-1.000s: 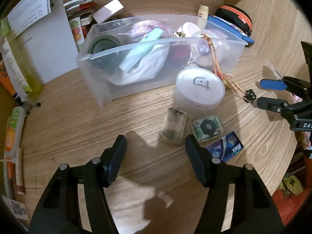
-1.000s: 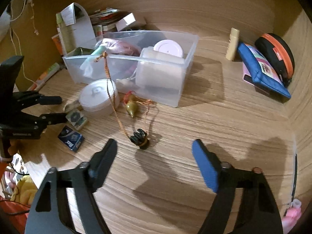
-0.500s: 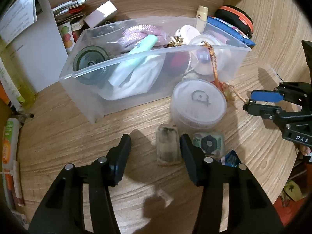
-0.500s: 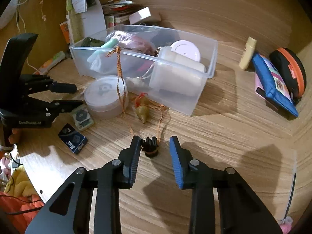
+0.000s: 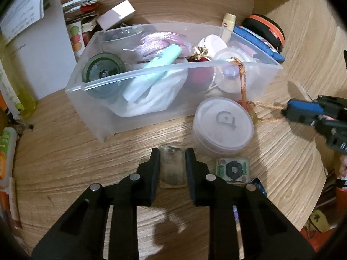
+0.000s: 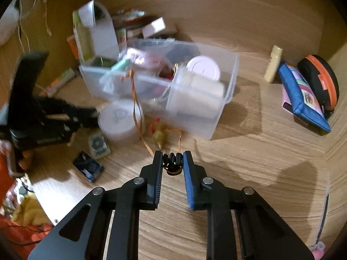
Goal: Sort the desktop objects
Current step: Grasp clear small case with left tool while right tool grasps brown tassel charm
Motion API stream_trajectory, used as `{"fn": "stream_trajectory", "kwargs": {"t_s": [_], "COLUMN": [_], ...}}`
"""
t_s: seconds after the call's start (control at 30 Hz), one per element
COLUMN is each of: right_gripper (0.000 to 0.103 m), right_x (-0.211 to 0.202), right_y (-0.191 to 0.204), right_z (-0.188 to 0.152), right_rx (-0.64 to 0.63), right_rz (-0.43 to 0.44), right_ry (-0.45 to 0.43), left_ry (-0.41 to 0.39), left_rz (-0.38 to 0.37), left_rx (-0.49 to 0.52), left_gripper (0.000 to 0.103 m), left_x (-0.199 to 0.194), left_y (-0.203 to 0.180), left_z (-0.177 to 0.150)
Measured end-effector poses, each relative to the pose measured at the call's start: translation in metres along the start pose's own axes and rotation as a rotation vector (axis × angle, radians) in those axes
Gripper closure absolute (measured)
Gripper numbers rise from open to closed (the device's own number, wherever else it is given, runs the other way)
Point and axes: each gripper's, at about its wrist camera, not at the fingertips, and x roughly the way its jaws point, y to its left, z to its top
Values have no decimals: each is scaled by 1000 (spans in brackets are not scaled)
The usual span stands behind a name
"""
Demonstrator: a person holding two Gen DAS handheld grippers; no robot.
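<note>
Left wrist view: the left gripper (image 5: 172, 158) is held low over the wooden desk (image 5: 65, 162), its jaws closed against a small clear case (image 5: 172, 169) lying before the clear bin (image 5: 173, 86). The right gripper (image 6: 172, 159) is seen clamped on a black charm (image 6: 172, 162) whose orange cord (image 6: 135, 99) runs over the bin's rim

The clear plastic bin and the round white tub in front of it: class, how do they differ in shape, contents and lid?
The bin is rectangular; the tub is round. The bin is see-through and open-topped, packed with items; the tub is cloudy white with a lid on, contents hidden. The bin is much larger than the tub. Both are plastic and rest on the wooden desk.
</note>
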Motion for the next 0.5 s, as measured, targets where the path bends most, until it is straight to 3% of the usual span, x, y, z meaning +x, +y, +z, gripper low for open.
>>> {"fn": "stream_trajectory", "kwargs": {"t_s": [0.2, 0.5], "right_gripper": [86, 86], "right_x": [-19, -13], "right_y": [-18, -26], "right_z": [12, 26], "right_rx": [98, 164], "right_rz": [77, 177], "right_ry": [-68, -84], "left_ry": [-37, -110], "left_rz": [-14, -16], "left_rx": [-40, -73], "left_gripper": [80, 80], "left_x": [-11, -37], "left_y": [9, 16], "left_z": [-3, -4]}}
